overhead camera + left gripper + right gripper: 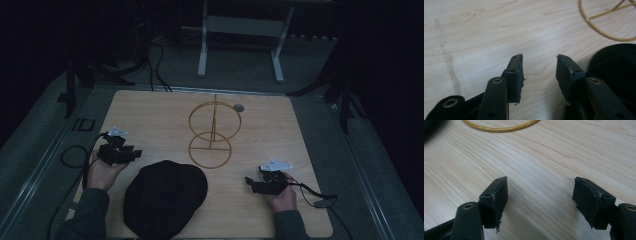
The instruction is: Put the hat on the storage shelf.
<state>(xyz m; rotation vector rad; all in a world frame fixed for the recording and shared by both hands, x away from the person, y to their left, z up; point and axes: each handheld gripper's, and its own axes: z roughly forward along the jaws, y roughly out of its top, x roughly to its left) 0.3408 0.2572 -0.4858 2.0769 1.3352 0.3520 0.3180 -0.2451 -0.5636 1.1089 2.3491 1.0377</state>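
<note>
Wood table (150, 115): both hand-held grippers open, empty.

Pale wooden table (150, 112), wire stand (212, 132), black cap (165, 197), small grey disc (239, 107)

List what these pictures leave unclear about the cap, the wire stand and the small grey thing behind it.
- Cap: high view, dark and cut by the bottom edge; brim indistinct.
- Wire stand: each gripper view's top edge cuts it to part of its base ring.
- Grey thing: high view, too small to identify.
</note>
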